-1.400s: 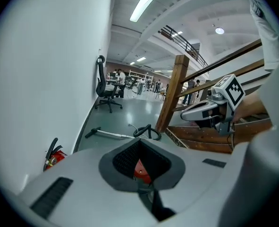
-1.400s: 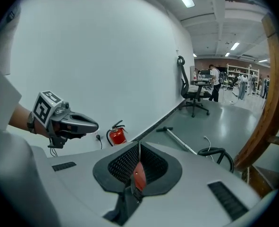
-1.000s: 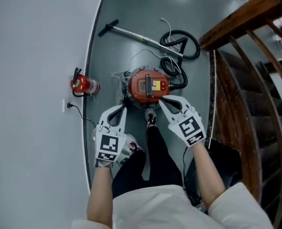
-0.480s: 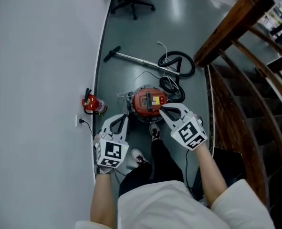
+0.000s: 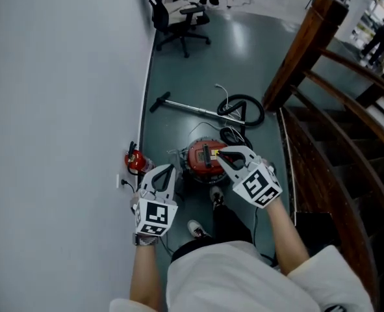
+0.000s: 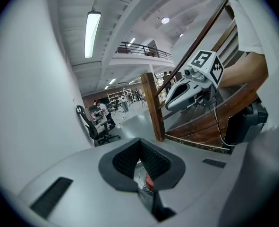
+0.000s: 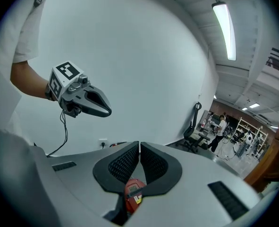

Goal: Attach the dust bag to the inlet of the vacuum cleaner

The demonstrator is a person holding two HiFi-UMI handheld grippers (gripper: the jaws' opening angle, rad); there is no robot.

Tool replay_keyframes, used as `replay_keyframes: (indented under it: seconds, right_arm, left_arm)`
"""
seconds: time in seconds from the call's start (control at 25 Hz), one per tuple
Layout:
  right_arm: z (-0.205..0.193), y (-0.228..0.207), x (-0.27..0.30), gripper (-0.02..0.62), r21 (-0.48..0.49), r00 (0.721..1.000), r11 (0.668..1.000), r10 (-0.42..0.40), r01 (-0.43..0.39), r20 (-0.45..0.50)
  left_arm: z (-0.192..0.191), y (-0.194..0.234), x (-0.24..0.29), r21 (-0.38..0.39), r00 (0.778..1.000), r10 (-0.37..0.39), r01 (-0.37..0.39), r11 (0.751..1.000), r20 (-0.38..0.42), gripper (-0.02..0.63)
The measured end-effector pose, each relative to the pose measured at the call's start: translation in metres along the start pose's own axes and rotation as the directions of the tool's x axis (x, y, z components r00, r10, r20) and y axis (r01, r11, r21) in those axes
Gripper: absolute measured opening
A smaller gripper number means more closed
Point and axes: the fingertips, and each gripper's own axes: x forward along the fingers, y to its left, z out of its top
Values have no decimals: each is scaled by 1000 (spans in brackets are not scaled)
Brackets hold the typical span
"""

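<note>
Left gripper: jaws closed together, empty.
Right gripper: jaws pressed shut, nothing between them.
Height: both hang well above the floor, probably between steps.
Vacuum cleaner: red, on the floor below, hose beside it.
Dust bag: can't pick it out.

No text can be read anywhere. The vacuum cleaner has a yellow label, print too small to read. Cubes on left gripper and right gripper show black-and-white square markers, apparently no letters.
</note>
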Motion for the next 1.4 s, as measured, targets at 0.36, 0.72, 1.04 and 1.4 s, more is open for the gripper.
replay_keyframes:
  seconds: [0.36,0.72,1.04,1.4]
  right_arm:
    - [63,-3,-36,34,-66,996,997,-43,48,72]
    - [131,-8,-78,34,-101,978,990,-80,101,195]
    - [176,-10,-119,34,-89,948,988,-95,127,303]
    - [191,-9,-145,28,-73,936,984,-131,163,326]
  left_arm:
    - [67,28,-51,47,991,78,-84,995,104,2]
    - [133,38,-97,132,984,74,-96,987,164,2]
    - [178,40,-133,201,964,101,-152,968,245,2]
    - [199,37,-151,262,954,117,-192,946,275,2]
